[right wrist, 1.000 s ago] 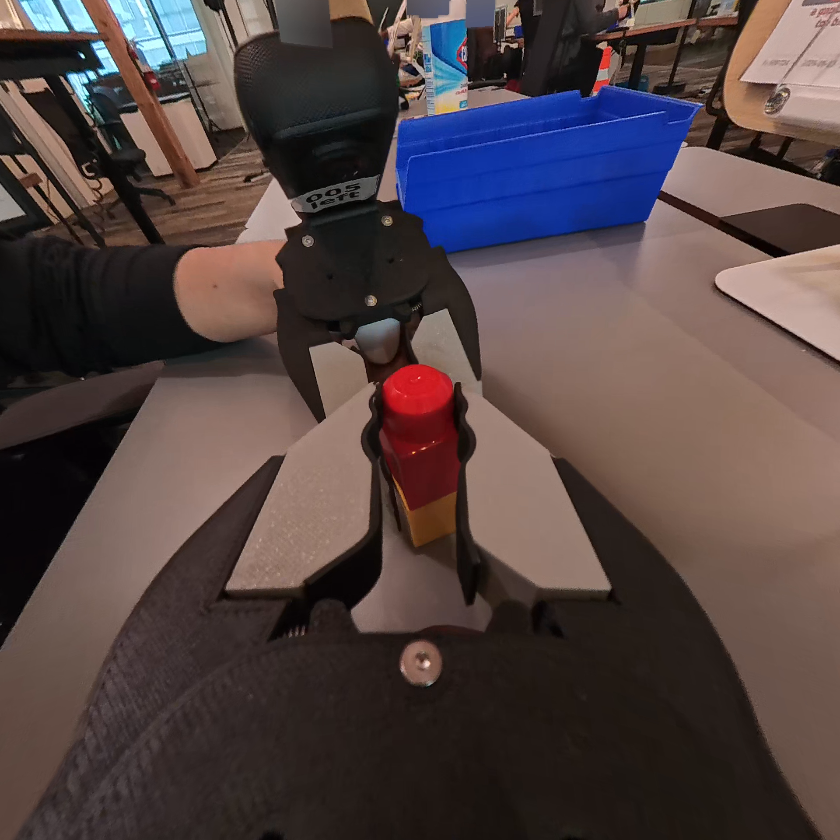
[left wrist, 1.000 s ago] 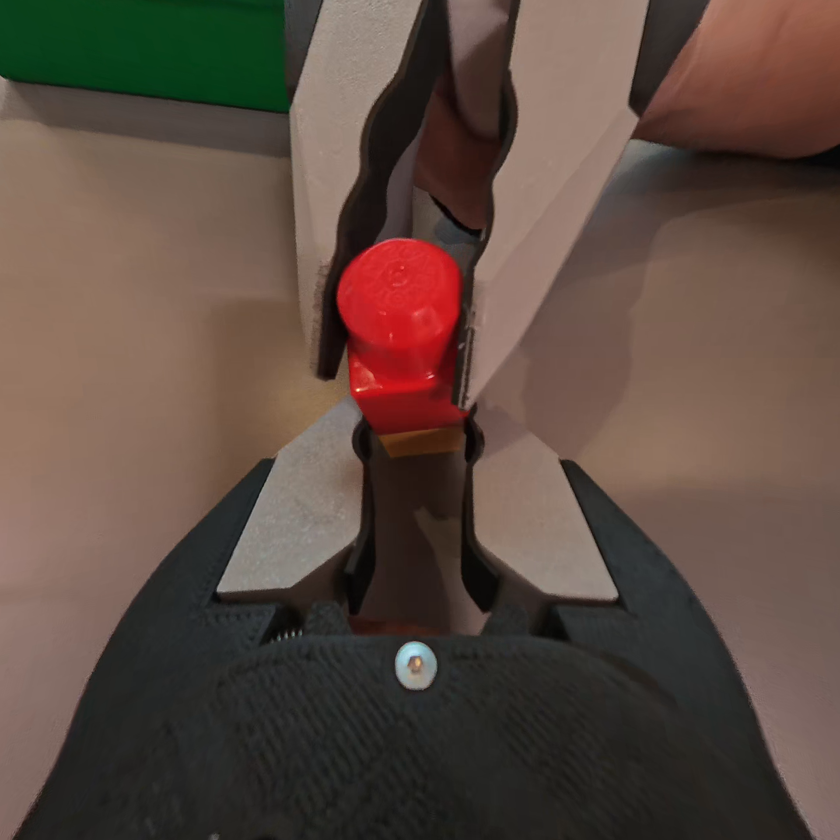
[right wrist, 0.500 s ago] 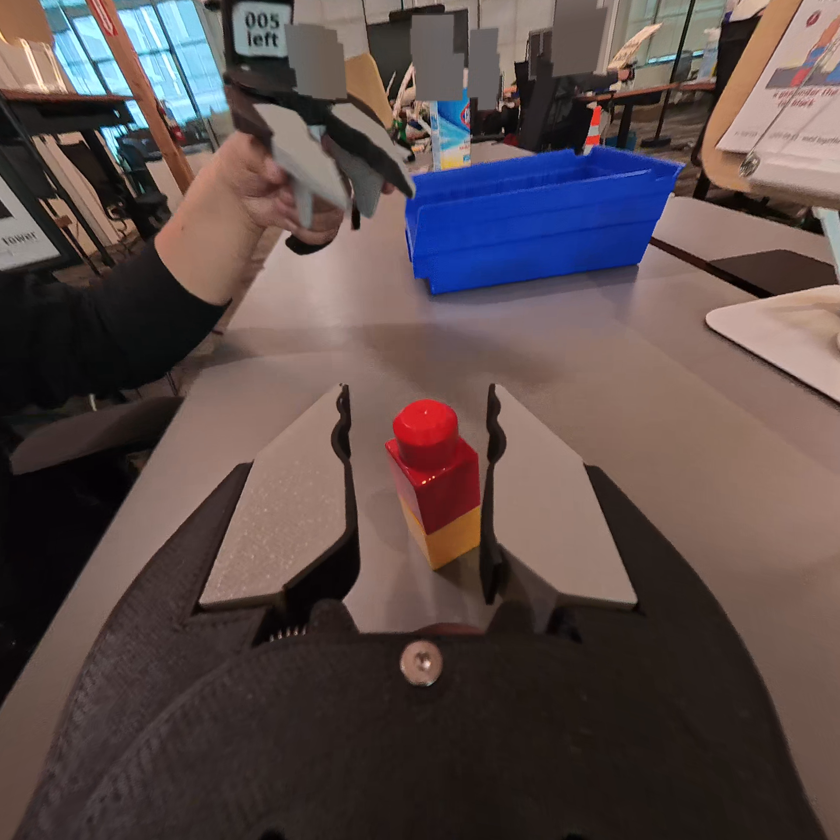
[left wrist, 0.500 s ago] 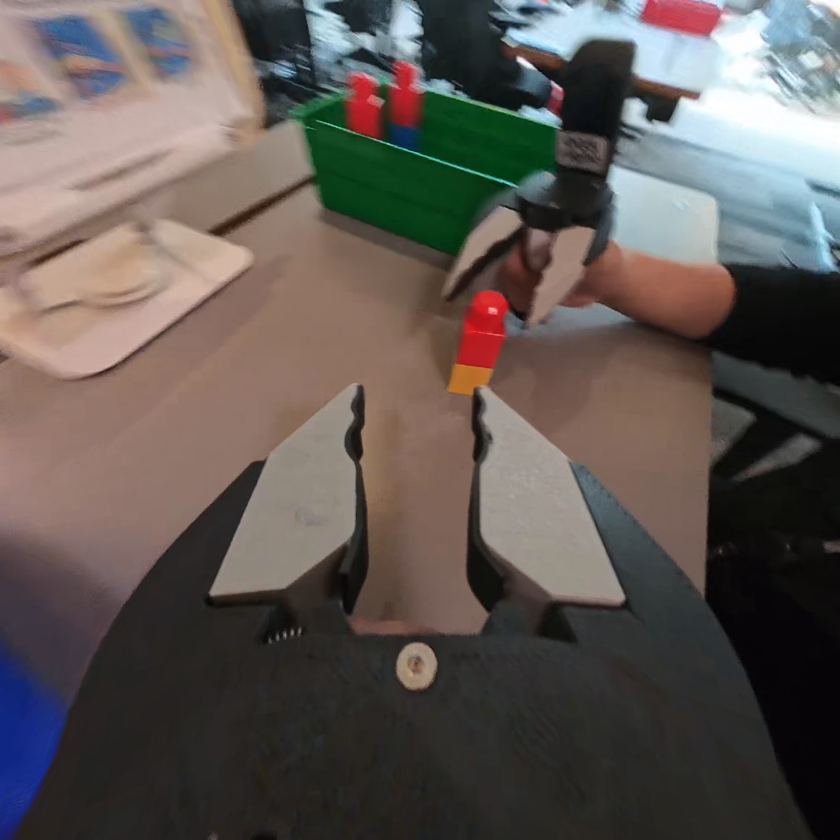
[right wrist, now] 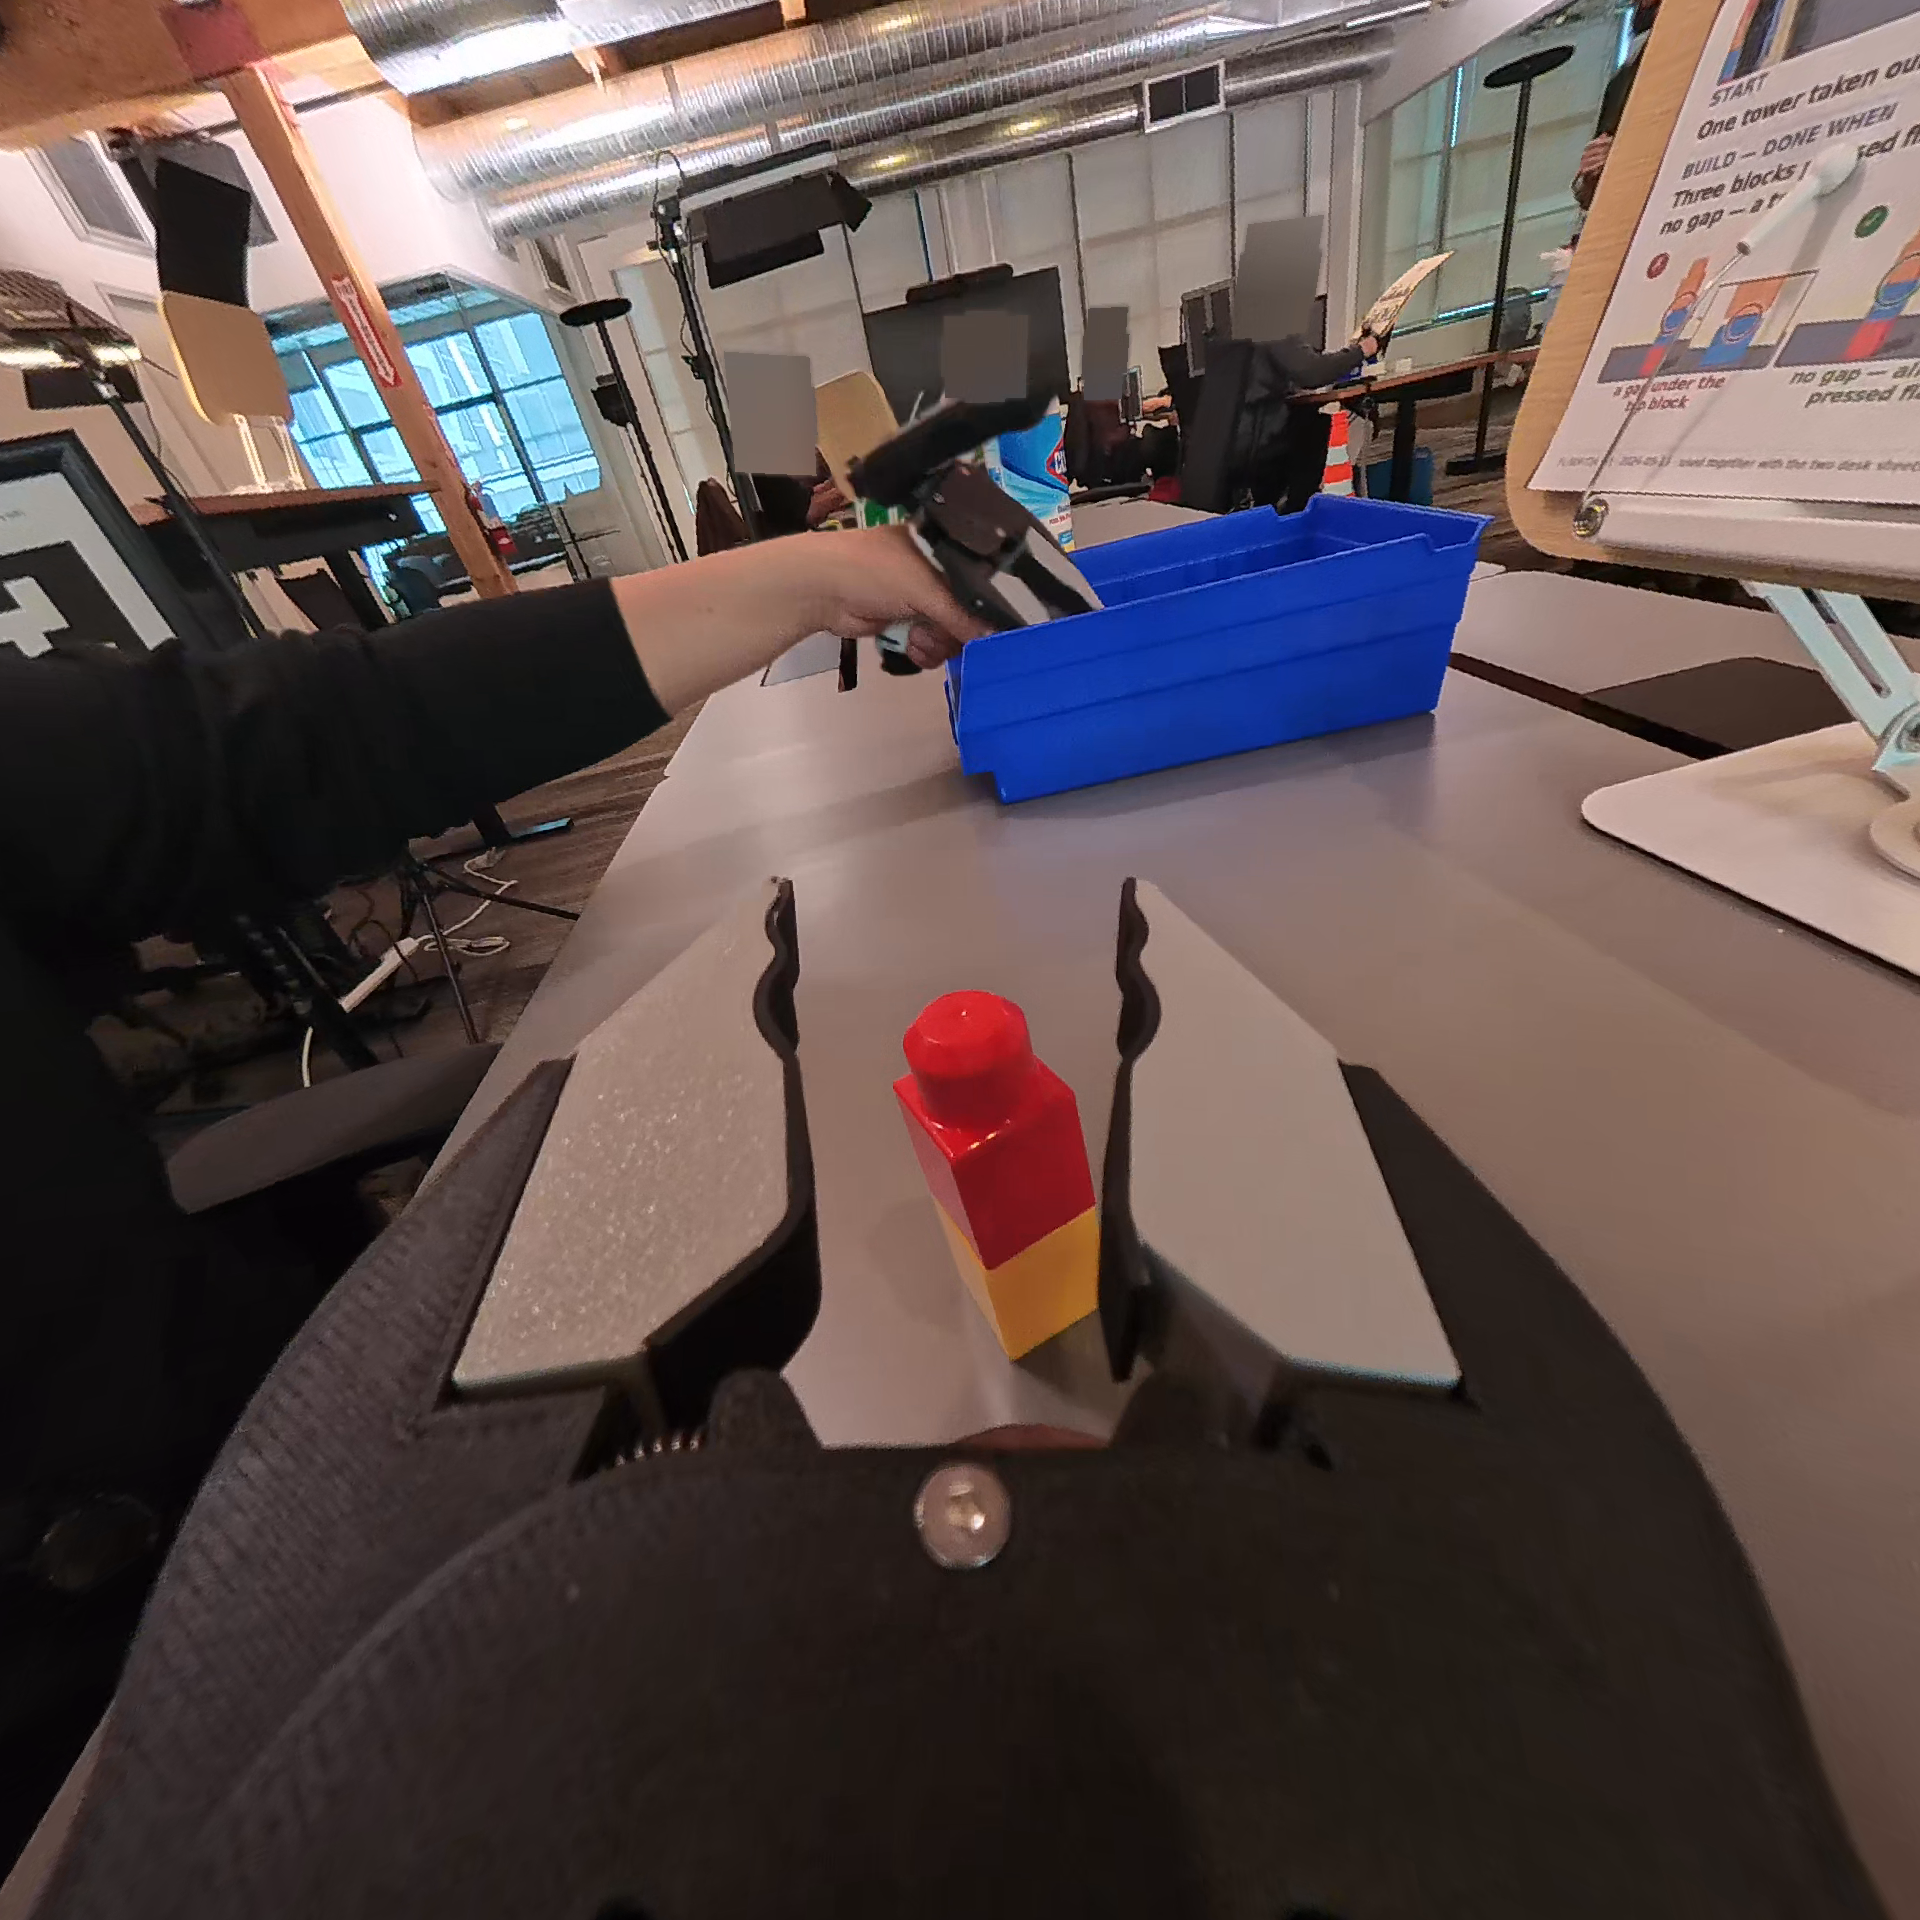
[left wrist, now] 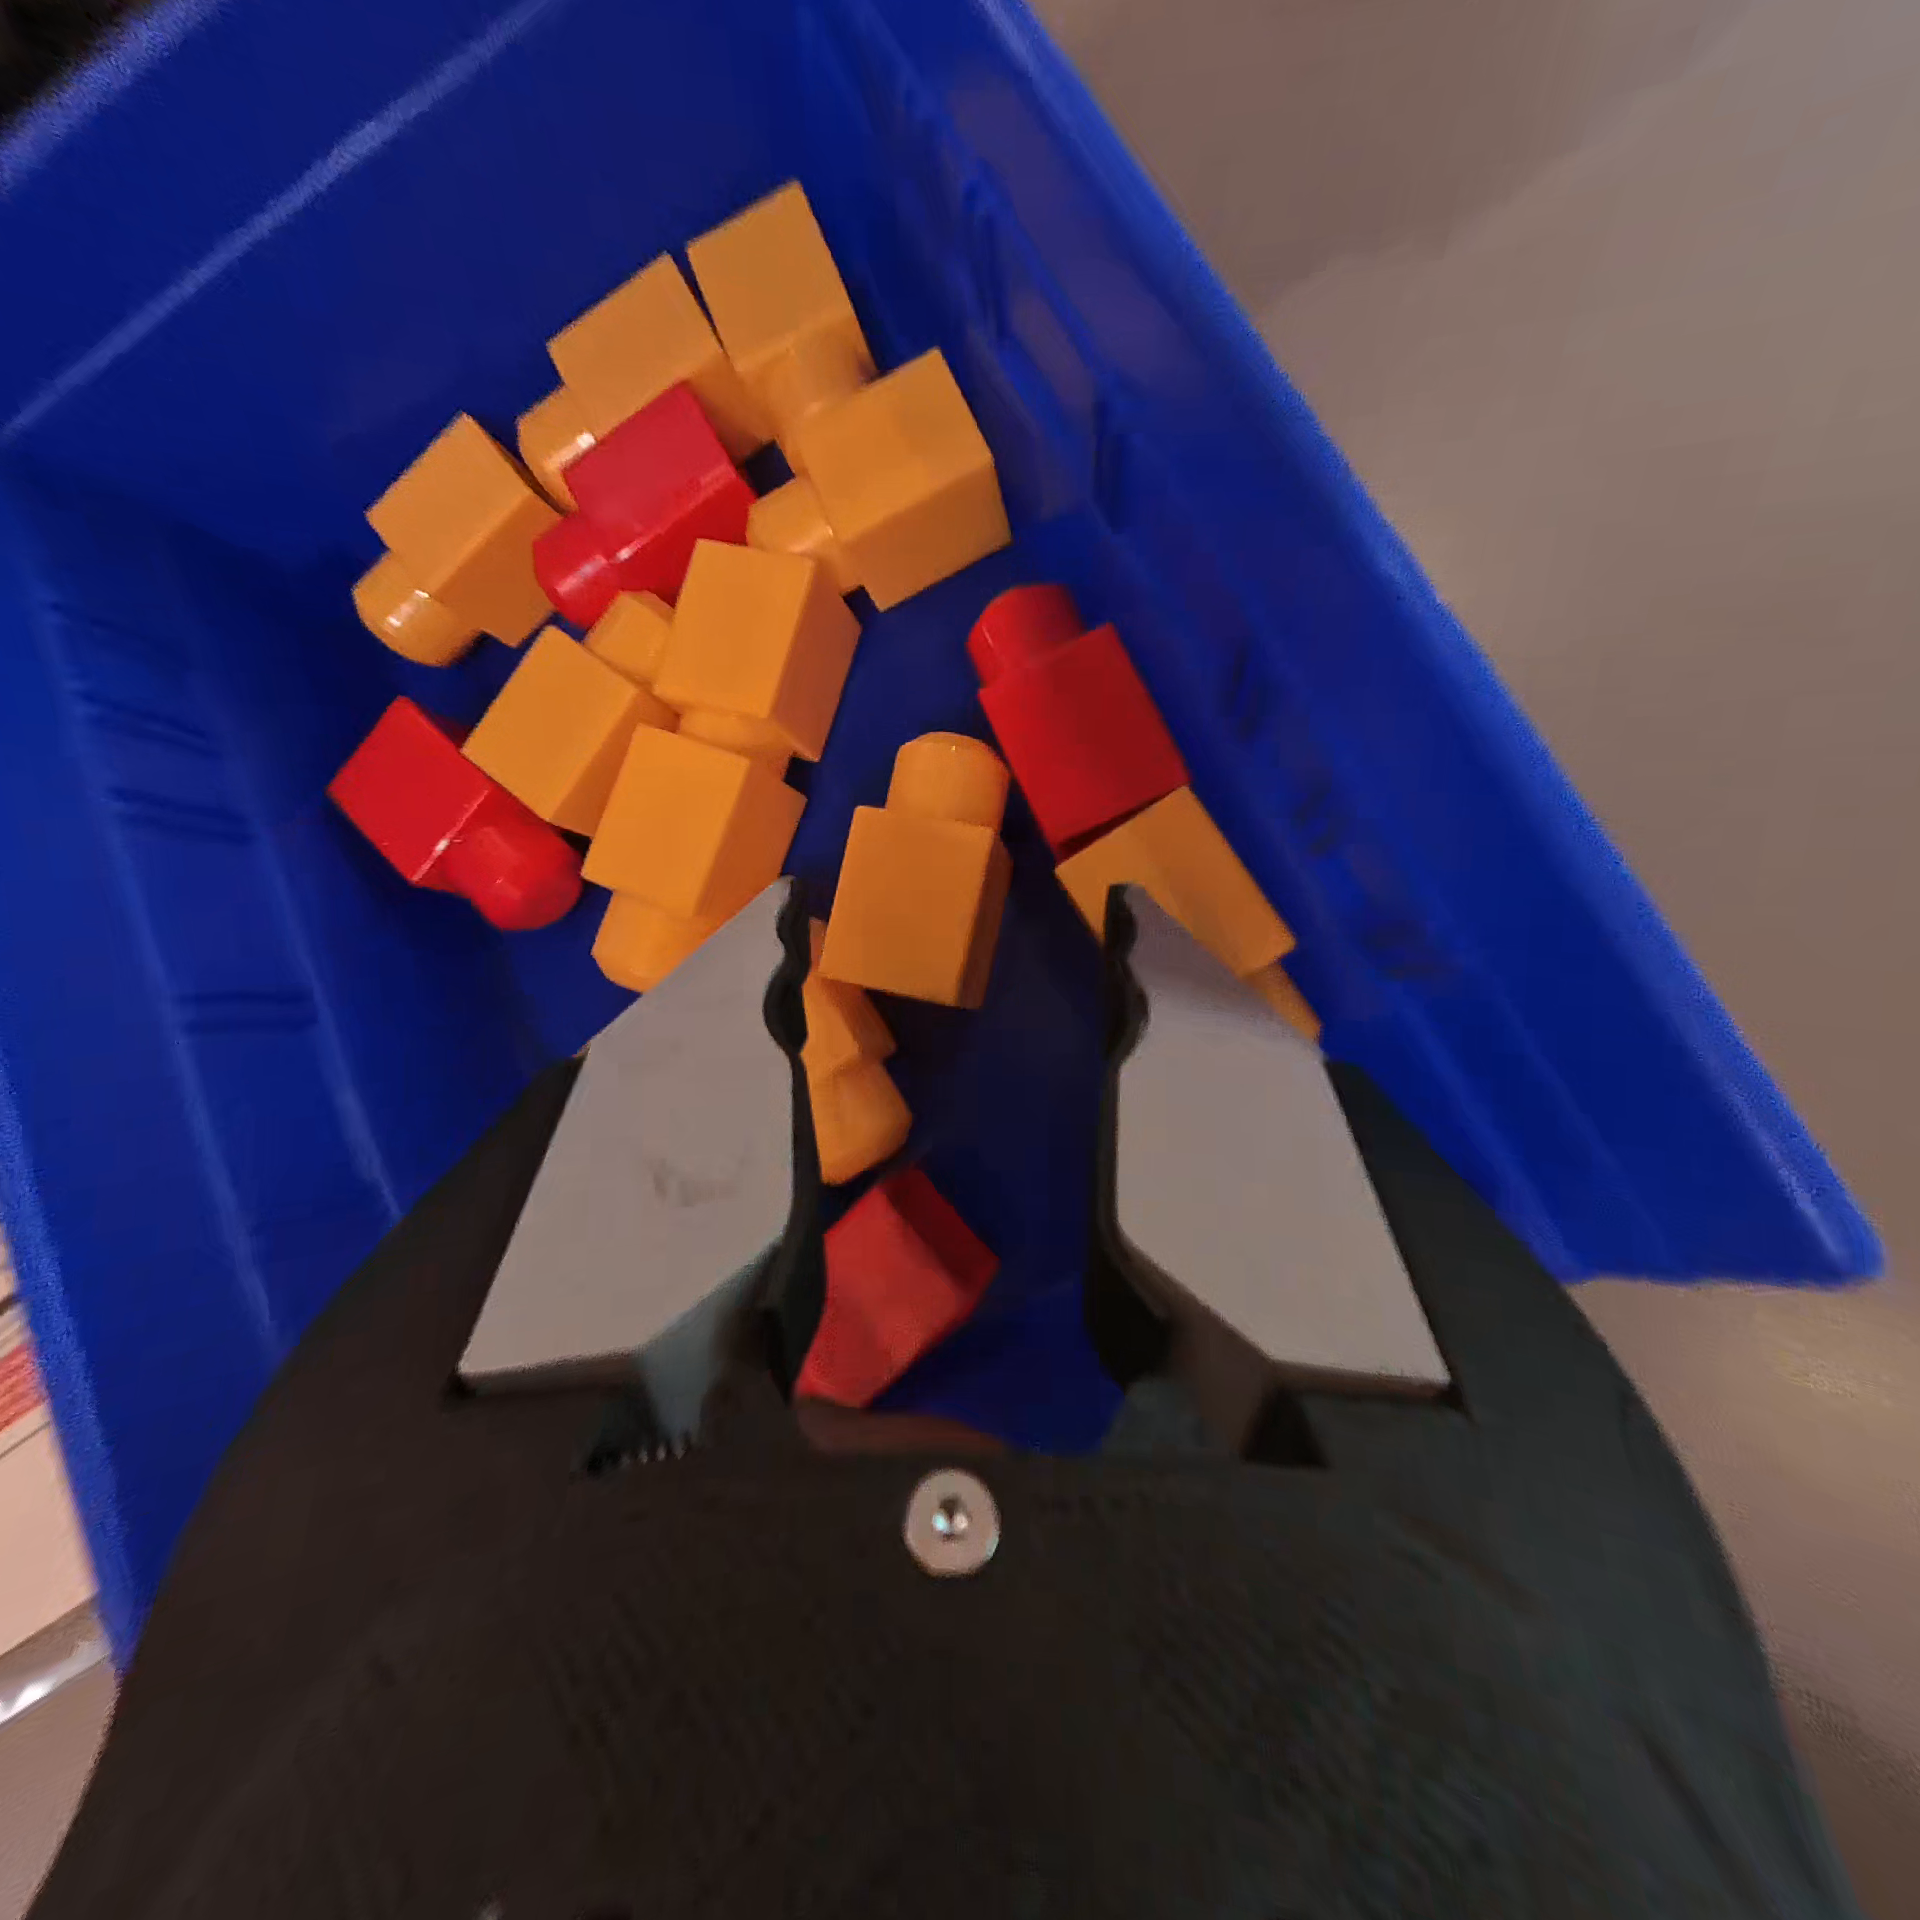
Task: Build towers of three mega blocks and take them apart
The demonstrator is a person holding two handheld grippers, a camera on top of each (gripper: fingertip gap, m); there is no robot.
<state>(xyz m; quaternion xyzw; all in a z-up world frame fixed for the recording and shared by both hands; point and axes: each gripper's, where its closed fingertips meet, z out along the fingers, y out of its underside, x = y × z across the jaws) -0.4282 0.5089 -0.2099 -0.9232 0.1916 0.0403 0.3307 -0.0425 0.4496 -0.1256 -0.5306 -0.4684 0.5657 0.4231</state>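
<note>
A two-block tower, a red block (right wrist: pixel 987 1143) on a yellow block (right wrist: pixel 1039 1288), stands on the grey table (right wrist: pixel 1351 935). It is between the fingers of my right gripper (right wrist: pixel 954 899), close to the right finger. That gripper is open and does not clamp it. My left gripper (left wrist: pixel 951 904) is open and empty, pointing down into the blue bin (left wrist: pixel 208 312). The bin holds several loose orange and red blocks. An orange block (left wrist: pixel 920 883) lies below the gap between its fingertips, ungrasped. In the right wrist view the left gripper (right wrist: pixel 1039 592) hovers over the bin's (right wrist: pixel 1205 665) near end.
A board with an instruction sheet (right wrist: pixel 1766 260) stands at the right on a white base (right wrist: pixel 1766 852). A person's sleeved arm (right wrist: pixel 416 707) reaches across from the left. A joined red and orange pair (left wrist: pixel 1101 769) lies by the bin's right wall. Spacing between my two grippers at the tips: around 40 cm.
Both grippers let go of the red-on-yellow tower and opened. The left gripper swung away to above the blue bin. The tower stays standing between the right gripper's fingers.
</note>
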